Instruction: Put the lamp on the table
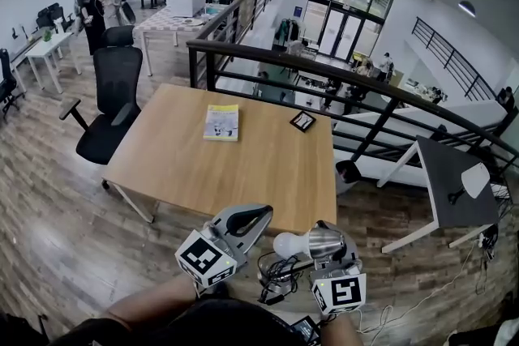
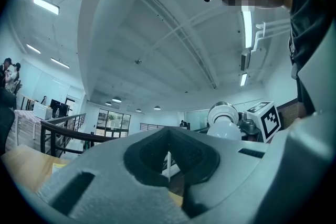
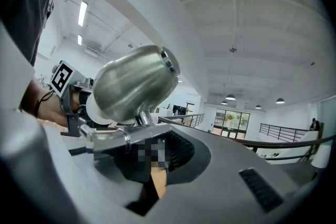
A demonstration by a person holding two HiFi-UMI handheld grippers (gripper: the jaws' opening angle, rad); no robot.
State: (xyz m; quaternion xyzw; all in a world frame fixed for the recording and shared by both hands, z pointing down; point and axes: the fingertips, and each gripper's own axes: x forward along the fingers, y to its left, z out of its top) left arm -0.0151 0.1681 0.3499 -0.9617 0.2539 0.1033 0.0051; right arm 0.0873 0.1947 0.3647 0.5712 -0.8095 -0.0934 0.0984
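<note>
The lamp (image 1: 312, 242) has a silver metal shade and a white bulb (image 1: 288, 244) pointing left. My right gripper (image 1: 331, 257) is shut on its metal arm, low in the head view, just short of the wooden table's near edge (image 1: 243, 198). In the right gripper view the shade (image 3: 134, 84) looms over the shut jaws, with the arm (image 3: 113, 136) clamped across them. My left gripper (image 1: 258, 216) is shut on nothing, just left of the bulb. In the left gripper view its jaws meet at a thin slit, and the lamp (image 2: 223, 120) shows to the right.
A yellow book (image 1: 221, 122) and a small black object (image 1: 302, 121) lie on the table's far half. A black office chair (image 1: 109, 105) stands at its left. A dark railing (image 1: 324, 65) runs behind it. The lamp's cable (image 1: 276, 271) hangs in loops below.
</note>
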